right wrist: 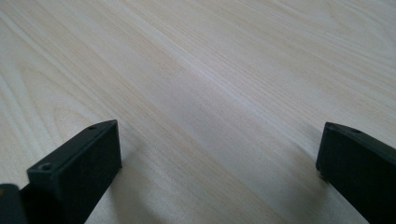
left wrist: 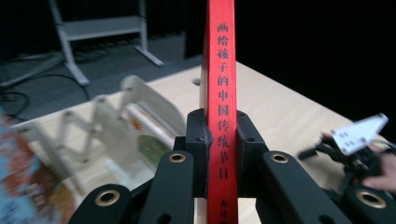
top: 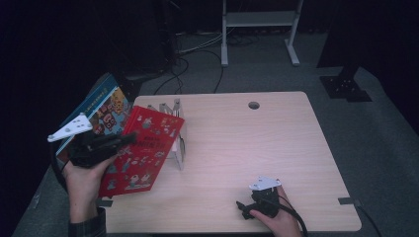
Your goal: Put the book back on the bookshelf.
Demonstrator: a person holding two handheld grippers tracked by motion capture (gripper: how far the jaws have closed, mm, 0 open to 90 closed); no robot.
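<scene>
**Red book pinched at the counter's left edge**

The left tongs (top: pixel 129 138), held raised at the left, pinch the red book (top: pixel 143 150) by its spine beside the wooden rack (top: pixel 176 129). The right tongs (top: pixel 240 207) rest spread on the counter (top: pixel 257 143), near its front edge.

High view overhead, facing forward; gripper views close along jaws; all share table (top: pixel 247 143), left view blurry.
</scene>
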